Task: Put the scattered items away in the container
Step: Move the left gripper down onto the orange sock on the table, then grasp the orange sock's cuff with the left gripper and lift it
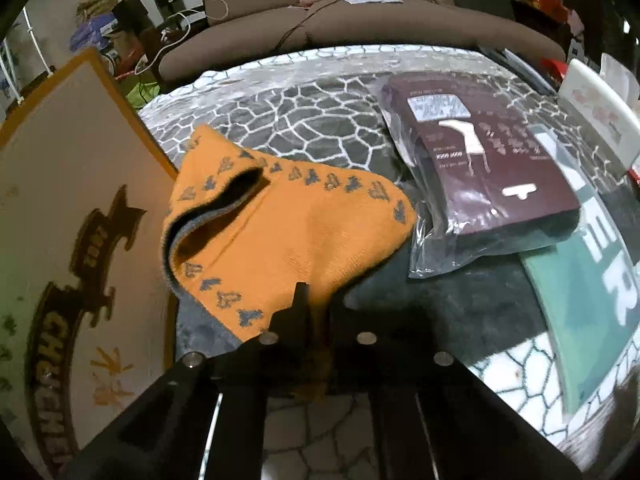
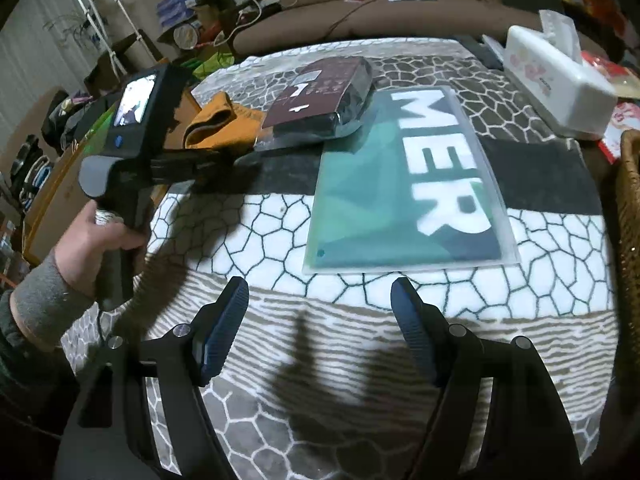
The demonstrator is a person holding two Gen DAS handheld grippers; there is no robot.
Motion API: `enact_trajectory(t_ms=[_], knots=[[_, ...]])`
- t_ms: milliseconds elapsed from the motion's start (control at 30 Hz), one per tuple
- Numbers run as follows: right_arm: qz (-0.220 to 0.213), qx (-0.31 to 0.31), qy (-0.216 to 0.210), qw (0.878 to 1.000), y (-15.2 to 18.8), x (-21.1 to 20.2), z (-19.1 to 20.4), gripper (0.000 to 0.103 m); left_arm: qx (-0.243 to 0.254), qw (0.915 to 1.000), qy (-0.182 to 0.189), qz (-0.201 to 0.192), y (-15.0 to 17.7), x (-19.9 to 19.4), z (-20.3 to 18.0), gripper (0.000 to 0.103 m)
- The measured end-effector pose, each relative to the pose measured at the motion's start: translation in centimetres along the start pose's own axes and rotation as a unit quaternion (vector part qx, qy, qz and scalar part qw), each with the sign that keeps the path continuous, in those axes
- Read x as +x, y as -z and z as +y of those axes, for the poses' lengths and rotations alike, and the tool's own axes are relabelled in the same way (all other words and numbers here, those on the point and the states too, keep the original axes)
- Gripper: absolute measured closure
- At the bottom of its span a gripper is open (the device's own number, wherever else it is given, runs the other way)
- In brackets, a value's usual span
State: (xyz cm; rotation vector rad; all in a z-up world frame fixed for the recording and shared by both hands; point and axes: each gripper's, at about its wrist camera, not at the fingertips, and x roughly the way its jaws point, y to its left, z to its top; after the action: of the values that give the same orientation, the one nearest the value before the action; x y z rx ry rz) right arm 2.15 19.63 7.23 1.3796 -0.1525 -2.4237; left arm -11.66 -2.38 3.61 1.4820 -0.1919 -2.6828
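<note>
Clearly orange sock (image 1: pixel 280 232) cuff points upper left, lengthwise diagonal.

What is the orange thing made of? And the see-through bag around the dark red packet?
The orange hat looks like soft knitted yarn: fine stitch rows show, with a grey lining and woven grey motifs along its edge. The bag around the dark red packet looks like thin glossy plastic film: it is transparent, crinkled at the edges, and catches the light.
</note>
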Motion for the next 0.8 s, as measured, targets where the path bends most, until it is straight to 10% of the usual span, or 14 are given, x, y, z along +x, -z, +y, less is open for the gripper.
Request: enact_trajectory(t_ms=[400, 800], knots=[[-0.006, -0.003, -0.01, 1.0, 0.2, -0.1, 0.8, 0.032, -0.015, 0.9983, 0.057, 0.0, 2.0, -4.6, -0.2, 0.097], [-0.026, -0.001, -0.137, 0.99, 2.3, -3.7, 1.6, 0.032, 0.03, 0.9793, 0.197, 0.036, 13.3, -14.2, -1.7, 0.097]])
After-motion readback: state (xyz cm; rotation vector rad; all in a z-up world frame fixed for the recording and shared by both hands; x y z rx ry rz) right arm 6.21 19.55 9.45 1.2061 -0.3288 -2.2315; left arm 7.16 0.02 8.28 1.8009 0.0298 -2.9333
